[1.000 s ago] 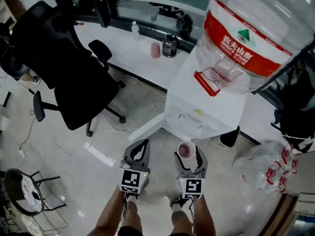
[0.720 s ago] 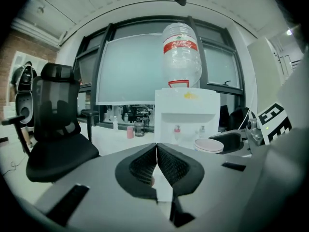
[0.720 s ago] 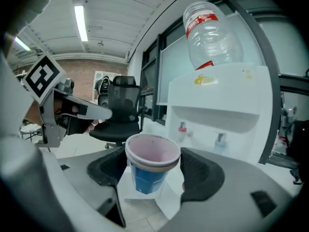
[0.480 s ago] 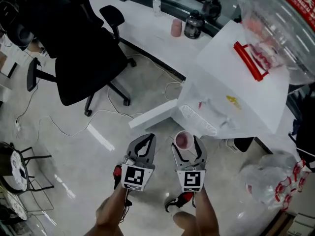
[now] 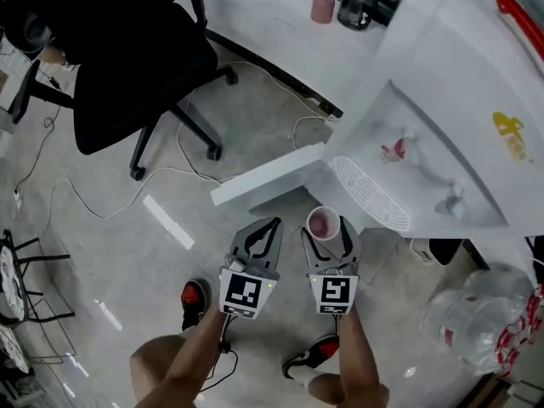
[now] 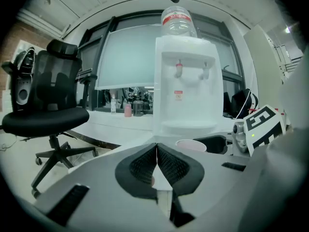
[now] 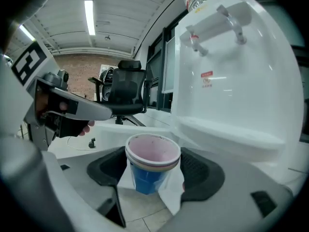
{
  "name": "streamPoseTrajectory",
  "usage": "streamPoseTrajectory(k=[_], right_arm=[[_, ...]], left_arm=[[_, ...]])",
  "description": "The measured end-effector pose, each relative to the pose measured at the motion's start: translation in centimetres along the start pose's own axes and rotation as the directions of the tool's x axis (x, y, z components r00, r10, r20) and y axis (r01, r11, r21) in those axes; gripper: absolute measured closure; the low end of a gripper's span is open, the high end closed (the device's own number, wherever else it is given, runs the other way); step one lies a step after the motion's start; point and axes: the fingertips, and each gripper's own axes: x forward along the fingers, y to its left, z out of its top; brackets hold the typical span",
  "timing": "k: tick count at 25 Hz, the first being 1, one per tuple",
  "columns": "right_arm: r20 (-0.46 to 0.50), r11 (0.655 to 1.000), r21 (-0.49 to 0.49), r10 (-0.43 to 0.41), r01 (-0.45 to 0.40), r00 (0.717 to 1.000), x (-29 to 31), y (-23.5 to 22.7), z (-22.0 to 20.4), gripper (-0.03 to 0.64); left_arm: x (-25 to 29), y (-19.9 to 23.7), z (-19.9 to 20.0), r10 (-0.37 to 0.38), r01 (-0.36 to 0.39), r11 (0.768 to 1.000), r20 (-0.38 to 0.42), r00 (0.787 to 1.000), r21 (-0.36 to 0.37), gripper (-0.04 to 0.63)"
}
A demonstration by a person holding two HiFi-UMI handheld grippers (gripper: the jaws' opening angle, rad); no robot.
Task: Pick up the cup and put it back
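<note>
My right gripper (image 5: 327, 230) clamps the cup (image 7: 145, 177) by its sides — upright, mouth up, long axis vertical — while my left gripper (image 6: 157, 152) has its jaws pressed together, empty.

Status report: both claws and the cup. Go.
Left claw shut, empty. Right claw shut on cup, upright. Dispenser close ahead, no block seen.

No legible text, yellow logo (image 5: 508, 134) on water dispenser (image 5: 442, 75) unreadable
</note>
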Motion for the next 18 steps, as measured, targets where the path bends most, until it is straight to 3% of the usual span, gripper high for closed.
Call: streamPoseTrajectory(k=[10, 18], right_arm=[[0.009, 1.0, -0.013, -0.023, 0.024, 1.0, 6.5, -2.9, -9.0, 0.261], [0.019, 0.997, -0.019, -0.072, 0.072, 0.997, 11.4, -6.7, -14.0, 0.26]], left_arm=[[6.9, 0.9, -8.0, 0.014, -0.015, 1.0, 0.025, 1.0, 0.008, 0.572], [10.7, 1.2, -12.0, 0.031, -0.032, 0.999, 0.042, 0.999, 0.02, 0.572]])
